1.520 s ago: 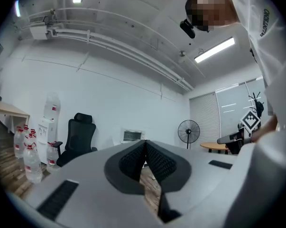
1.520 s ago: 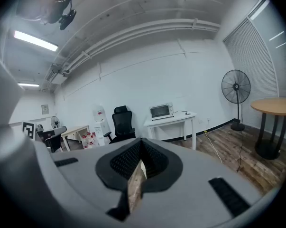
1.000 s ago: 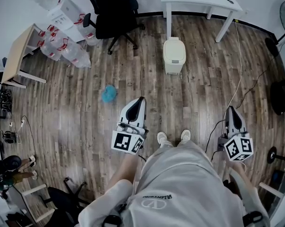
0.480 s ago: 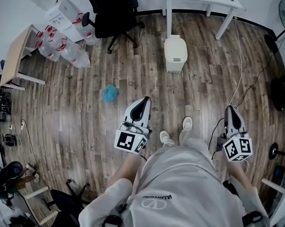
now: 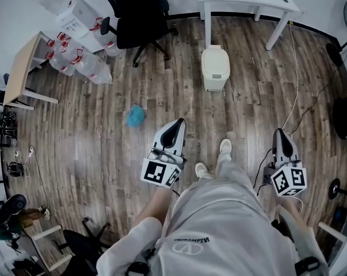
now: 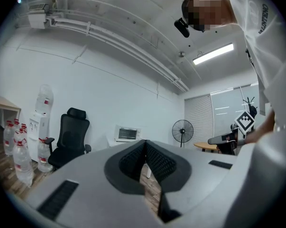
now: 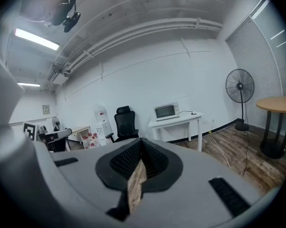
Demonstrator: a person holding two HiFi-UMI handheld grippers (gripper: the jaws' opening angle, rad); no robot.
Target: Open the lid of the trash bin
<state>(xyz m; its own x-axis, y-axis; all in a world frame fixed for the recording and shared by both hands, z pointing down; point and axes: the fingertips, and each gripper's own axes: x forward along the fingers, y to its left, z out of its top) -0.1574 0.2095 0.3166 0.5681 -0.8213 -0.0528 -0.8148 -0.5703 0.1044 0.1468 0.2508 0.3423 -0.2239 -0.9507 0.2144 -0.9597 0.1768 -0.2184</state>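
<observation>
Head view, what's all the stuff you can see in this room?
trash bin: one, cream, lid down, floor ahead near the table
table: one, white, far wall
office chair: one, black, left of table
water bottles: several, clear, red labels, far left
blue thing: one, blue, floor, too blurry to name
cable: one, white, floor at right
shoes: two, white, person's feet
left tool: one, grey, shut, empty
right tool: one, grey, shut, empty
</observation>
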